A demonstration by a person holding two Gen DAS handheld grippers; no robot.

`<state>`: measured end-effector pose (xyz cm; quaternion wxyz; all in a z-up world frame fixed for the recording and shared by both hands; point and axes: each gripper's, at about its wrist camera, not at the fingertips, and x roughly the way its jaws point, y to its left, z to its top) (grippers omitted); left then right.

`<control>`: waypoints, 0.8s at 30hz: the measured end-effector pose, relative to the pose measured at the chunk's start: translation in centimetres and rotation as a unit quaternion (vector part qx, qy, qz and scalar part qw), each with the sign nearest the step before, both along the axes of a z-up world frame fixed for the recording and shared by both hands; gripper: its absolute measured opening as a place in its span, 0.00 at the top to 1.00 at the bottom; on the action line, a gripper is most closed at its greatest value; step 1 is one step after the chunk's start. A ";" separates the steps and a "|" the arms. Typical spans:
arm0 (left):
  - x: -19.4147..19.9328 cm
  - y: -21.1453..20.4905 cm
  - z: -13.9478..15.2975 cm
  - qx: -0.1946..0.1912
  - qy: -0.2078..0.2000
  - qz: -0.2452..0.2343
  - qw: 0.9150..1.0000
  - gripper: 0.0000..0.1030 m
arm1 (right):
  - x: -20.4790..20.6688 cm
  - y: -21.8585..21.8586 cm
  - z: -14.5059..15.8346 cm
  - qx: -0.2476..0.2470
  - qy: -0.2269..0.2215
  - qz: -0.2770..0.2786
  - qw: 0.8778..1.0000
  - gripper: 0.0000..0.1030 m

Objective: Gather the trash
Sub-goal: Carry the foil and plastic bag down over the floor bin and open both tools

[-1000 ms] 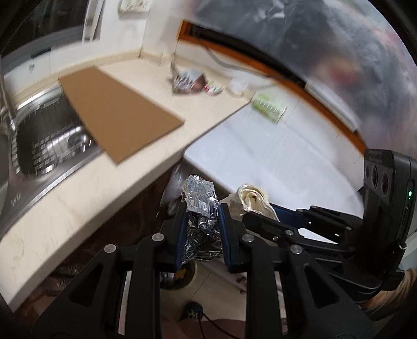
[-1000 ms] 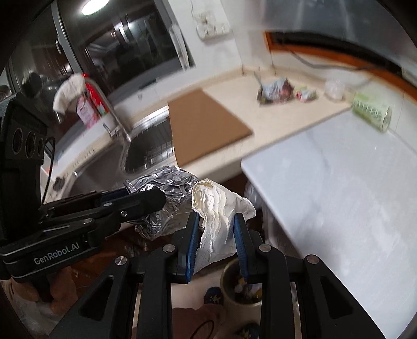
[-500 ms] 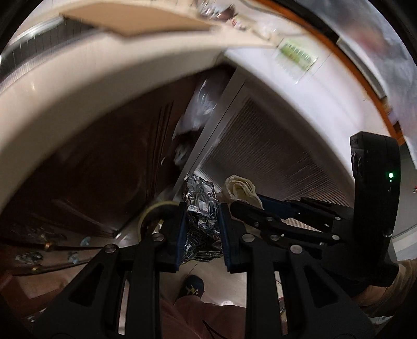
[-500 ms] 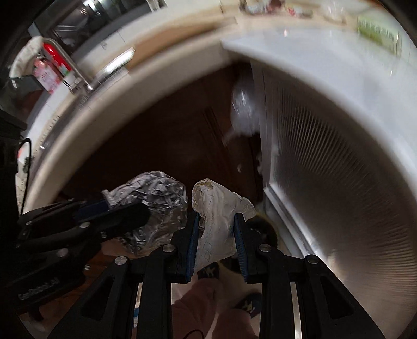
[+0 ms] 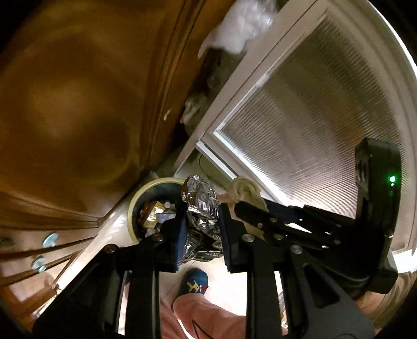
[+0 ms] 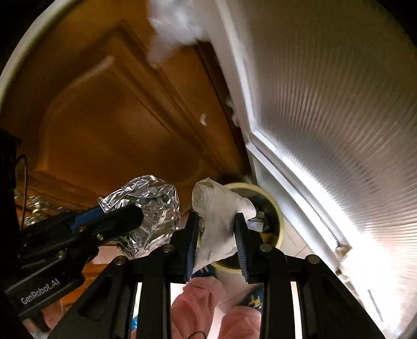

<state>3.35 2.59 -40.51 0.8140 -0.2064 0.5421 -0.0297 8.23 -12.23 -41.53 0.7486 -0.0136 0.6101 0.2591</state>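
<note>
A crumpled foil ball (image 5: pixel 200 198) sits between the blue pads of my left gripper (image 5: pixel 202 224), which is shut on it. A crumpled white paper wad (image 6: pixel 216 206) is between the pads of my right gripper (image 6: pixel 216 221); those jaws are opening a little, with both pads still on the paper. Both grippers point steeply down, side by side. Below them on the floor stands a round bin with a cream rim (image 5: pixel 135 203), holding several scraps. In the right wrist view the bin rim (image 6: pixel 278 216) shows just behind the paper, and the foil ball (image 6: pixel 151 198) lies to its left.
A brown wooden cabinet door (image 5: pixel 78 104) fills the left. A white ribbed panel (image 5: pixel 312 117) stands on the right, and the bin sits in the corner between them. A white plastic bag (image 5: pixel 239 23) hangs above. A person's blue slipper (image 5: pixel 194 284) and pink trouser legs (image 6: pixel 198 300) are below.
Both grippers have dropped from counter height to near the floor, still carrying the foil and the paper. The counter has left view and the bin has come in below them.
</note>
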 end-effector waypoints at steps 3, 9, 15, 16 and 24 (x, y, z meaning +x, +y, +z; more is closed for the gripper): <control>0.8 -0.3 -1.7 0.005 0.002 -0.009 1.000 0.81 | 0.7 -0.4 -2.9 0.000 0.008 -0.013 1.000 0.68; 2.1 -0.3 -4.4 0.008 0.026 -0.015 1.000 0.74 | 1.7 -1.1 -6.9 -0.006 0.013 -0.032 0.999 0.59; 2.1 0.0 -5.4 0.016 0.042 -0.001 0.999 0.31 | 2.0 -1.8 -9.1 -0.019 0.023 -0.039 0.999 0.54; 2.0 0.0 -5.4 0.019 0.043 0.001 0.999 0.31 | 2.0 -1.8 -9.3 -0.019 0.026 -0.038 0.999 0.53; 1.5 0.2 -4.1 0.027 0.041 0.015 0.999 0.31 | 1.8 -1.0 -8.5 -0.026 0.022 -0.020 0.999 0.53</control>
